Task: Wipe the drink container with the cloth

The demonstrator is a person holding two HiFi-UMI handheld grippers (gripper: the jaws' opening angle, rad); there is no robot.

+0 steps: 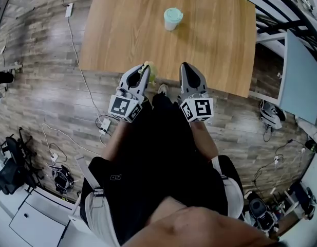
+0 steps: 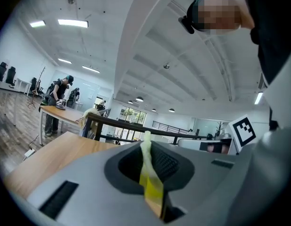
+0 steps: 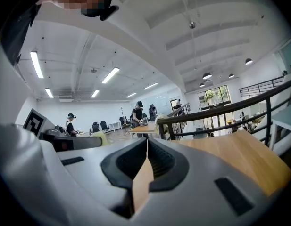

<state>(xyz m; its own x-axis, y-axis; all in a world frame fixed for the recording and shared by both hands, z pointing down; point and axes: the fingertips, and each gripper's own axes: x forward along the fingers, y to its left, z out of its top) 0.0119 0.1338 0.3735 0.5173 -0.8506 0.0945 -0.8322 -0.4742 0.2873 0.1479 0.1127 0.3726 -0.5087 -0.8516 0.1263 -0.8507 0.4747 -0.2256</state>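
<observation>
A mint-green drink container with a lid stands upright toward the far side of the wooden table. Both grippers hover at the table's near edge, well short of the container. My left gripper is shut on a thin yellow-green cloth. In the left gripper view that cloth shows as a strip pinched between the closed jaws of the left gripper. My right gripper is shut with nothing in it, and in its own view the right gripper has its jaws pressed together.
White cables and a power strip lie on the wood floor left of the table. A grey panel and a metal frame stand to the right. A dark railing runs beyond the table, and people work at a distant desk.
</observation>
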